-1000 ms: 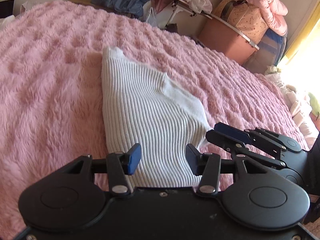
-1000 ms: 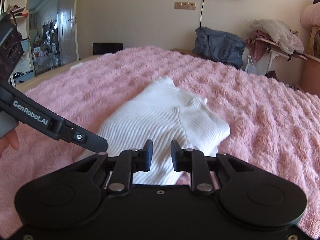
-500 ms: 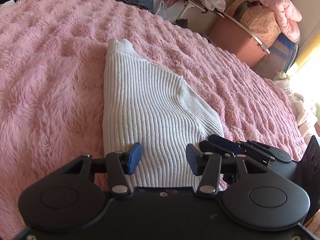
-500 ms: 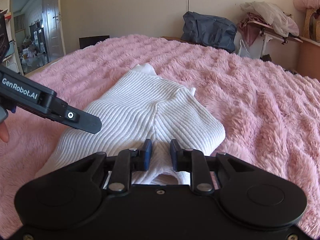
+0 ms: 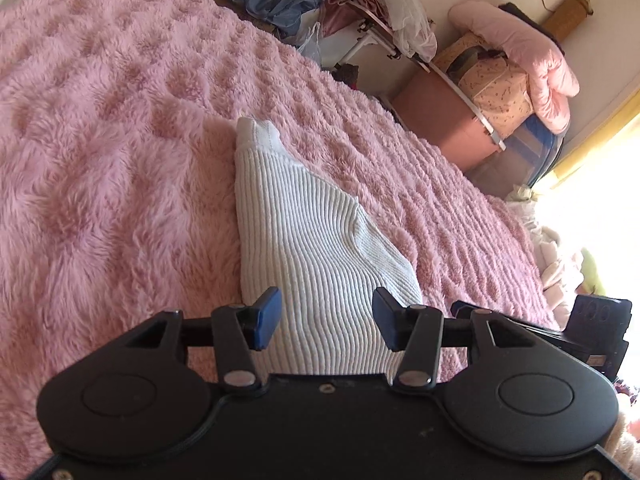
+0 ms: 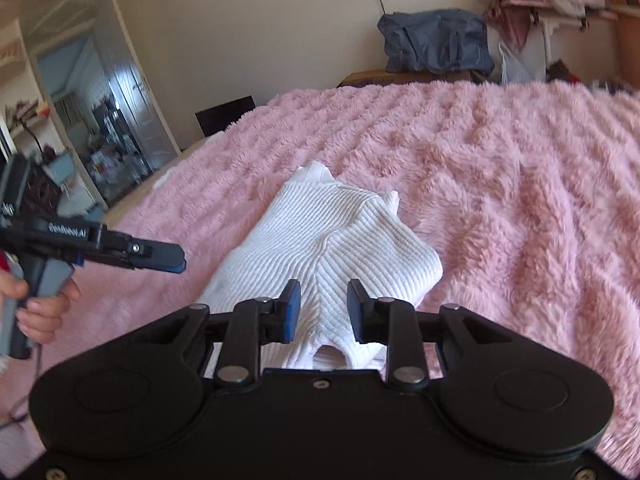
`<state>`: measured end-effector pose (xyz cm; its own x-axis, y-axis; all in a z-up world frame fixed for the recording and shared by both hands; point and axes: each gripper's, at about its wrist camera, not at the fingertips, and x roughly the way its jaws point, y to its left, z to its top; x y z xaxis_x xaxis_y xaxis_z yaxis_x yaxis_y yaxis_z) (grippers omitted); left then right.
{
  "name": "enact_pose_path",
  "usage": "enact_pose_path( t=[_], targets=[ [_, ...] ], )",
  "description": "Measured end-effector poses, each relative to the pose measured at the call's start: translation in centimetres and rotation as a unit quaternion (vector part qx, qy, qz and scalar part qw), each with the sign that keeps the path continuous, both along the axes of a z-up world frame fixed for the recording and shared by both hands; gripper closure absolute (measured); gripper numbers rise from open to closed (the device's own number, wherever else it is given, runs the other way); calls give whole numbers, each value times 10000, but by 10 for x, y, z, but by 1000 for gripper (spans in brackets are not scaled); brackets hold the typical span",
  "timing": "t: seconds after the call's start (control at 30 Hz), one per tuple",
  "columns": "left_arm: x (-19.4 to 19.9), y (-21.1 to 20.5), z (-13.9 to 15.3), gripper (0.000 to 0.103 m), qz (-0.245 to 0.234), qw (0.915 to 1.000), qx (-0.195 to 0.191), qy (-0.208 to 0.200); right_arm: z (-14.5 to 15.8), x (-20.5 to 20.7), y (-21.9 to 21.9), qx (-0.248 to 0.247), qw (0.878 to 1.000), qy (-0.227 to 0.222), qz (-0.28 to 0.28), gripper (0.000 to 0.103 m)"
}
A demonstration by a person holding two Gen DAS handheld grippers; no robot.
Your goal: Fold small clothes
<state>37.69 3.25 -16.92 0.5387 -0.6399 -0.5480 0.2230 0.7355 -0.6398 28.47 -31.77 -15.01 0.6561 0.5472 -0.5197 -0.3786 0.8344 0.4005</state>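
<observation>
A white ribbed knit garment [image 5: 316, 248] lies folded on the pink fluffy blanket [image 5: 100, 152]; it also shows in the right wrist view [image 6: 332, 240]. My left gripper [image 5: 326, 322] is open and empty, above the garment's near edge. It shows from the side in the right wrist view [image 6: 160, 258], left of the garment. My right gripper [image 6: 320, 310] is open and empty above the garment's near end. Part of its body shows at the right edge of the left wrist view [image 5: 592, 328].
The blanket [image 6: 520, 200] covers the whole bed. Beyond the far edge are a blue bag [image 6: 436, 40], a clothes-laden rack [image 5: 384, 28] and stacked storage boxes with pink bedding [image 5: 500, 92]. An open doorway [image 6: 92, 120] is at left.
My right gripper has opened from nearly shut and drawn back a little. My left gripper stays open and has pulled back to the garment's near left edge.
</observation>
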Motion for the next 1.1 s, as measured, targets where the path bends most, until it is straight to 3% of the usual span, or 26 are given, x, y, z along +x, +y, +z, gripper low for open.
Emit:
enact_pose_path(
  t=[0.07,0.17,0.33,0.7,0.83,1.1],
  targets=[
    [5,16,-11,50,163,9991,-338,218,-5,6,-14,257,9993,263,-94,63],
    [11,30,-33,50,334,9947,-833,503,-18,14,-24,514,9972,547,-62,56],
    [14,36,-66,49,458,9842,-1520,786,-56,30,-44,1625,9771,1355,-201,50],
    [32,23,-98,48,148,9788,-1775,1011,-100,47,-54,2446,9529,1783,-211,46],
    [41,14,-99,45,-25,9801,-1697,1028,-104,62,-47,2447,9515,1865,-4,44],
    [65,-4,-110,36,-166,9727,-1910,1308,-111,87,-24,2553,9450,2017,339,32]
  ],
)
